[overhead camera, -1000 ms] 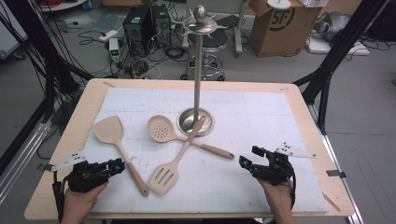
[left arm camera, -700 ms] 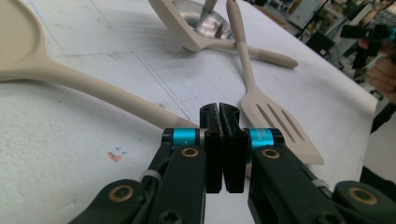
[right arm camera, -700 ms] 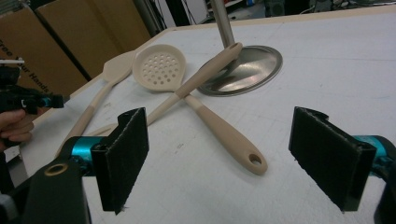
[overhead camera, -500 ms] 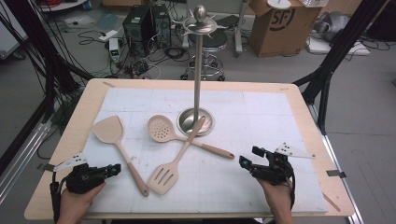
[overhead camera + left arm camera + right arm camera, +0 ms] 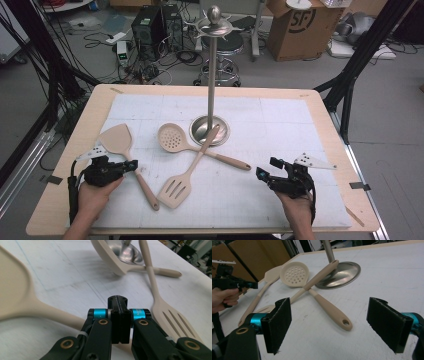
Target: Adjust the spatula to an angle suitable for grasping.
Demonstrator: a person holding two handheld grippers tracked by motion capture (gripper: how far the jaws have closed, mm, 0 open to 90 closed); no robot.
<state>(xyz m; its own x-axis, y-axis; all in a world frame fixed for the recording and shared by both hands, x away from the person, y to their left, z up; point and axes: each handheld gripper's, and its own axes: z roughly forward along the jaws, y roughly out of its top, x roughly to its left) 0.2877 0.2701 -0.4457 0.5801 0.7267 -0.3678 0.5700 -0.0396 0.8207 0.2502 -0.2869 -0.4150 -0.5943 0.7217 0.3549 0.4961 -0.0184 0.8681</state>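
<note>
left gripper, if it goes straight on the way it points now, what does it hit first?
Most likely the solid spatula's handle: the shut left gripper points right at it, tips just short or touching. Beyond it lies the slotted spatula. Height above the table is unclear.

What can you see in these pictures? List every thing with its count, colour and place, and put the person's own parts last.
Solid spatula: one, beige, left part of the mat, handle running toward the near edge, beside the left gripper.
Skimmer spoon: one, beige with holes, centre, bowl next to the stand's base.
Slotted spatula: one, beige, near centre, its handle crossing over the skimmer spoon's handle and resting on the stand's base.
Utensil stand: one, silver metal, upright at the middle back of the mat.
Mat: one, white, covering the table.
Table: one, light wood.
Cardboard box: one, brown, on the floor behind.
Left gripper: one, black, jaws shut on nothing.
Right gripper: one, black, jaws open, empty.
</note>
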